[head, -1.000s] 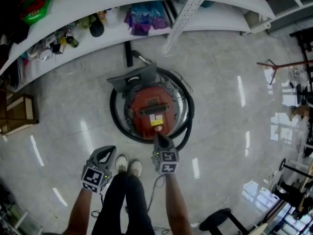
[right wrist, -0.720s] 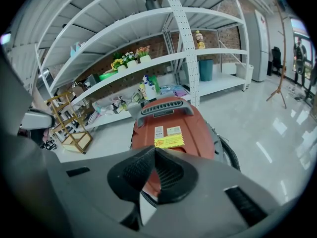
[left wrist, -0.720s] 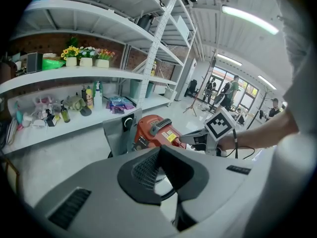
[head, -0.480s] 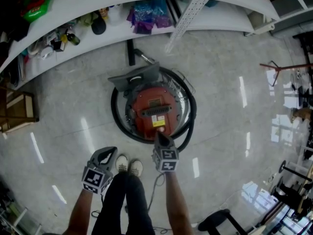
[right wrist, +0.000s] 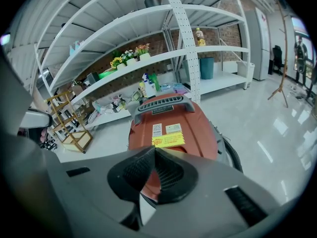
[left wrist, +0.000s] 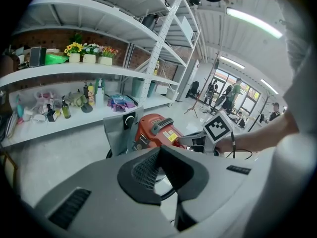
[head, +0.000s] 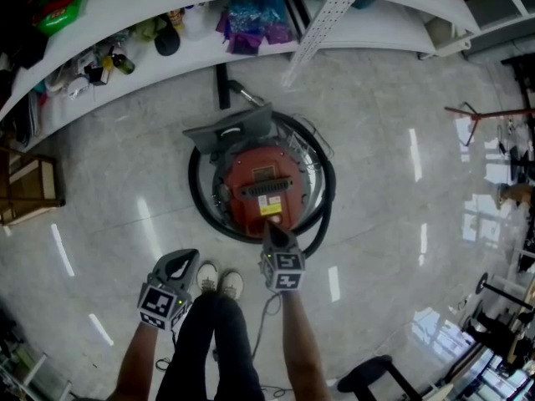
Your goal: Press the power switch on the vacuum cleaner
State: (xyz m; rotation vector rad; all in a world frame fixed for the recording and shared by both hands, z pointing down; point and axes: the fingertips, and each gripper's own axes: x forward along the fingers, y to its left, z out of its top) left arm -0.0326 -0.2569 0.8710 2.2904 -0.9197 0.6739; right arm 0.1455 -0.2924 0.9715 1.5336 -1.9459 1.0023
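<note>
Over vacuum cleaner (head: 261,182) near edge, we hold right gripper (head: 270,228) pinched empty, likely as blunt pressing tip; left gripper (head: 182,259) closed, idle.

No wording can be read anywhere. On the vacuum's (right wrist: 198,133) red lid a yellow sticker (right wrist: 168,141), two white labels (right wrist: 157,129) and a dark plate (right wrist: 162,110) under the handle are seen, their print too small to be made out. Black-and-white square markers (head: 159,302) are carried on the left gripper (head: 182,259) and the right gripper (head: 270,230).
</note>
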